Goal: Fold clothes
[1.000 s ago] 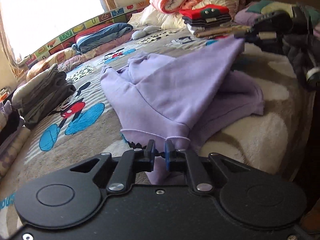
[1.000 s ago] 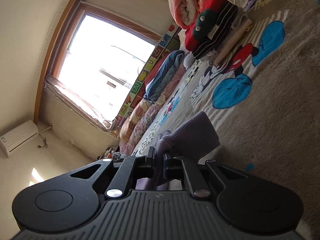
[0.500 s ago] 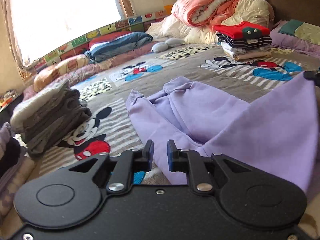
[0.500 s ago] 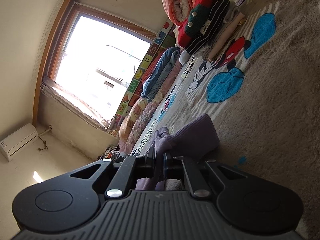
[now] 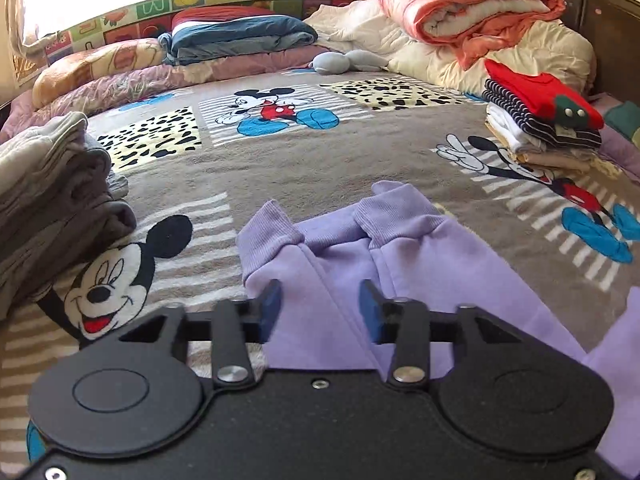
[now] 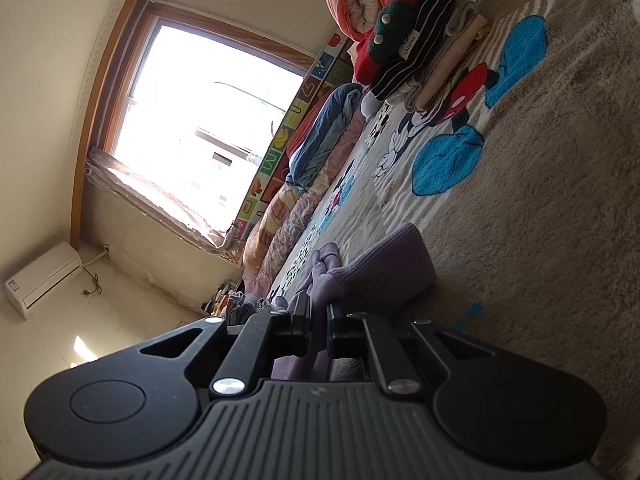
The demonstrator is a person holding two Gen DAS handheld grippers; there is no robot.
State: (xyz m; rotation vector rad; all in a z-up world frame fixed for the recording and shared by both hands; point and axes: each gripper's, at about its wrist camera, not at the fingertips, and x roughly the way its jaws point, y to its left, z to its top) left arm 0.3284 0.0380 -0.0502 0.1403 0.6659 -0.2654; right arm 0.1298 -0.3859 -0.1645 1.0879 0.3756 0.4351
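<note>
You have one lilac garment (image 5: 420, 276) on the bed (image 5: 320, 160), with two ribbed cuffs (image 5: 268, 236) showing. You can count two stacks of folded clothes: one grey stack (image 5: 52, 208) at the left edge, one stack with a red piece on top (image 5: 540, 116) at the right edge. At the far edge you see one folded blue blanket (image 5: 240, 38) and one orange quilt (image 5: 468, 8). You hold two tools, one in each hand (image 5: 320, 308) (image 6: 319, 320).
</note>
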